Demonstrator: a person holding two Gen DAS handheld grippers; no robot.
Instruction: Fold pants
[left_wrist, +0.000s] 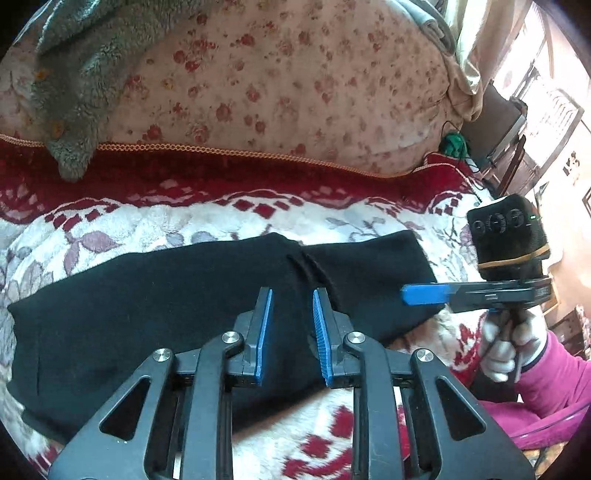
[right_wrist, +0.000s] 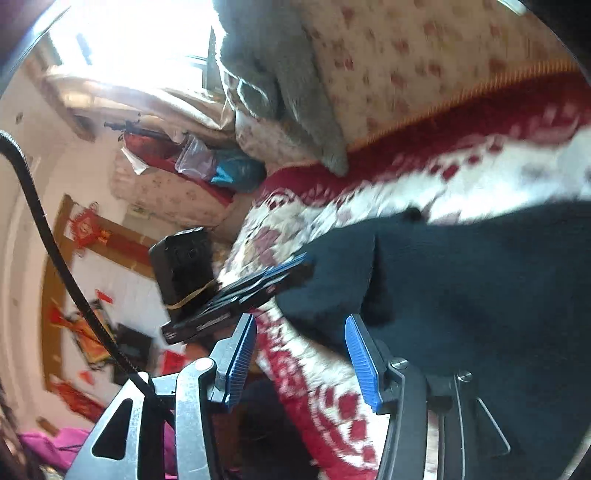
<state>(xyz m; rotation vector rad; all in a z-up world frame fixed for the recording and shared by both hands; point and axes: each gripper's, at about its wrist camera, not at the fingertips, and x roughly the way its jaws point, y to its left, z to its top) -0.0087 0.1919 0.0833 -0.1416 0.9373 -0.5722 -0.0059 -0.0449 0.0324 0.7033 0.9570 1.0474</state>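
Black pants (left_wrist: 155, 302) lie flat across the bed blanket (left_wrist: 155, 218). Left gripper (left_wrist: 291, 295) fingers apart above the cloth; right gripper (right_wrist: 299, 328) fingers apart, empty. Risk, as I judge it: pinching blanket pile with the fabric, or catching one layer only.

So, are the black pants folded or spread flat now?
Folded, it seems: the black pants lie as one compact band on the blanket, legs not separate.

Floral blanket (left_wrist: 207, 218), grey fleece (left_wrist: 79, 85), perhaps cushion (left_wrist: 295, 92).
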